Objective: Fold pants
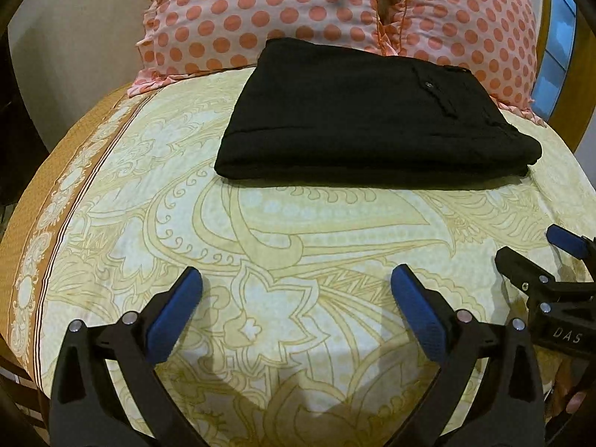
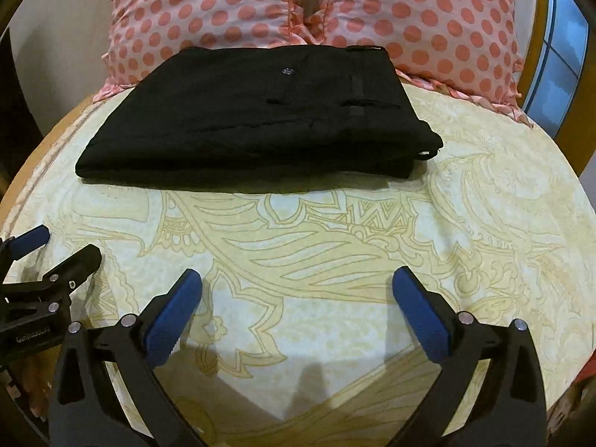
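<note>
From where I sit, the folding looks done or nearly so: the black pants (image 1: pixel 372 111) lie as a compact, layered rectangle toward the far edge of the bed (image 1: pixel 260 231), their back edge touching the two polka-dot pillows (image 1: pixel 260 11) at the head, with the waistband and a small button (image 2: pixel 287 71) facing up on the right-hand side of the bundle. My left gripper (image 1: pixel 296 279) hangs over bare patterned sheet near the front edge of the bed, its blue pads spread wide with nothing between them; my right gripper (image 2: pixel 297 279) is the same — jaws wide, empty, well short of the cloth. Each shows at the edge of the other's view, side by side and apart from the pants. I judge the step in hand to be the finish: either leave the bundle as it lies or tidy it. If I tidy, the near right corner wants attention, where a bit of pale lining or tag (image 2: pixel 424 153) peeks out and the layers sit slightly uneven — a light pinch there and a smoothing pass along the front fold would do, taking care not to drag the top layer off the stack. As for writing, the right gripper's body reads "DAS" (image 1: pixel 566 335) in the left view; the lettering on the left gripper's body (image 2: pixel 33 339) in the right view is too blurred to read.
</note>
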{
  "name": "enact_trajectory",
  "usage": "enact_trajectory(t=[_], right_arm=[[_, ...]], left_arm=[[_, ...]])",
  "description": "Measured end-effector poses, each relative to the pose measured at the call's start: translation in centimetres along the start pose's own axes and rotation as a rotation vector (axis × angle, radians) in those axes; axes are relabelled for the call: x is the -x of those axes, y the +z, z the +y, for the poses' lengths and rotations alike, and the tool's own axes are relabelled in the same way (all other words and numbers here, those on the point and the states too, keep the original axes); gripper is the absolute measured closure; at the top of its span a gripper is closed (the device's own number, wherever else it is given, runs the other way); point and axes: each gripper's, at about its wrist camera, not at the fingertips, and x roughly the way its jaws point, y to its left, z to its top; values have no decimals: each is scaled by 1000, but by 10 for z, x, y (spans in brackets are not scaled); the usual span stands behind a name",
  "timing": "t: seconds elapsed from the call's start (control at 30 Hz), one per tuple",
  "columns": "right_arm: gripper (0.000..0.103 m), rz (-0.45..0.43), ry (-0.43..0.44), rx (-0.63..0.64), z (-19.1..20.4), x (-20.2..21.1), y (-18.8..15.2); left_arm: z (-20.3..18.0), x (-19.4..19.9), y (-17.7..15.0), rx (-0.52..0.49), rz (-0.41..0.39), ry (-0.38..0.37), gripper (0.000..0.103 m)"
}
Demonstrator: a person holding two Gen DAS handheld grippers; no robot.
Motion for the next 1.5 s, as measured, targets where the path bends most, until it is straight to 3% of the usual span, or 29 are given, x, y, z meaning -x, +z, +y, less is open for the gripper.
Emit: enact_trajectory(t=[0.37,1.5], right_arm=[[1,-23,-15,-19,2,2,-4],[1,-24,-14,-17,1,2,-4]], left_arm=[[2,2,-4,-6,-33,-4,2],[0,2,-6,-1,-35,-1,2]])
